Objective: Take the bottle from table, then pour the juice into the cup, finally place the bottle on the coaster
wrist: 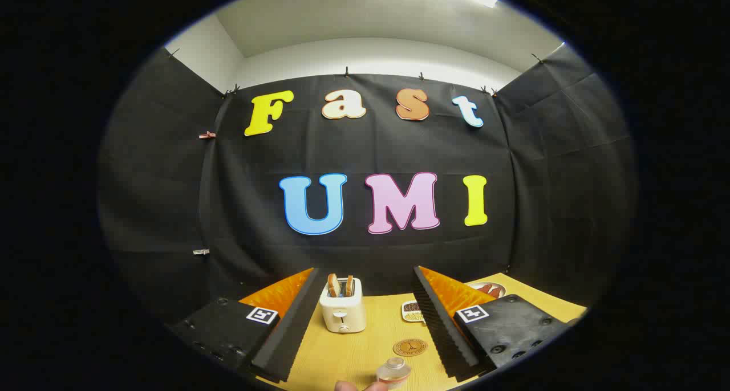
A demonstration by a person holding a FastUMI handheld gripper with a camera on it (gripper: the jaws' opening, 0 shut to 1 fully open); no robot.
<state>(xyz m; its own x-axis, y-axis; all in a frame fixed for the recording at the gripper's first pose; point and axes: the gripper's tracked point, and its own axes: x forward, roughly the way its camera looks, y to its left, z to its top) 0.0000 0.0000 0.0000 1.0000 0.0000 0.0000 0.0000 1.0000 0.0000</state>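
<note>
My gripper [364,271] is open, its two fingers spread wide above a yellow wooden table [342,357]. A small clear bottle [393,371] with a little orange juice in it stands low between the fingers, close to me and nearer the right one. A person's fingertips [347,386] show just left of the bottle, and whether they touch it I cannot tell. A round brown coaster [410,347] lies flat just beyond the bottle. Nothing is between the finger pads.
A white toaster [342,313] holding two bread slices stands further back between the fingers. Right of it sits a small white dish [412,311] with dark contents, against the right finger. A plate [489,289] with reddish food lies beyond the right finger. Black cloth walls close the booth.
</note>
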